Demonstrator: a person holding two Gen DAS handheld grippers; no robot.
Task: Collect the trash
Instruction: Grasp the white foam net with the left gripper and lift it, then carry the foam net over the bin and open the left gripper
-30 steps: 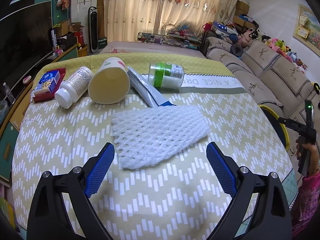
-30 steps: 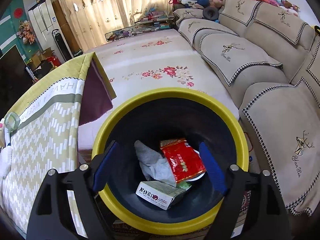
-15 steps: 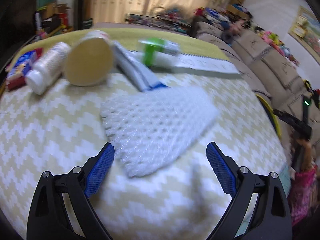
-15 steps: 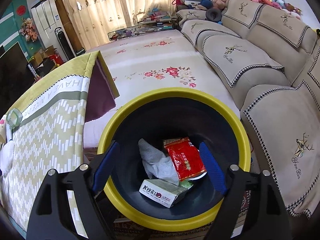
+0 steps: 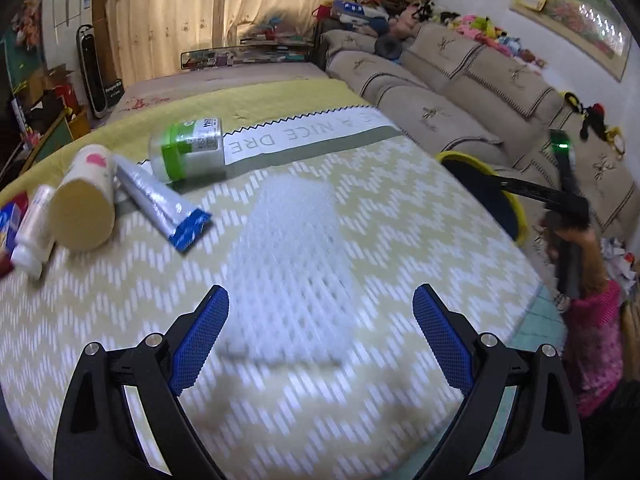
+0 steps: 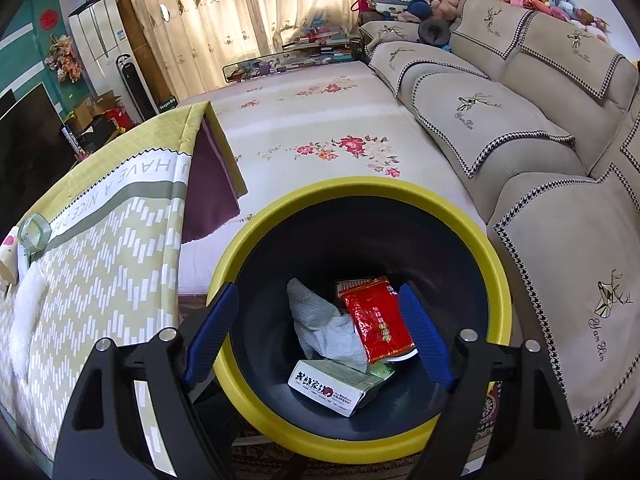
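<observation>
Left tongs (image 5: pixel 320 332) gape above the white foam net (image 5: pixel 292 264) — blurred — on the zigzag tablecloth (image 5: pixel 400 208).

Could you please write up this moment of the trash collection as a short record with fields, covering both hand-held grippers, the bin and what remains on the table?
left hand-held gripper: open, empty, poised over the white foam net
right hand-held gripper: open, empty, above the bin
bin: yellow rim, dark inside; holds a red packet, a crumpled grey tissue and a small carton
table: paper cup, tube, green-lidded jar, white bottle, all lying on their sides
done: foam net not yet gripped
</observation>
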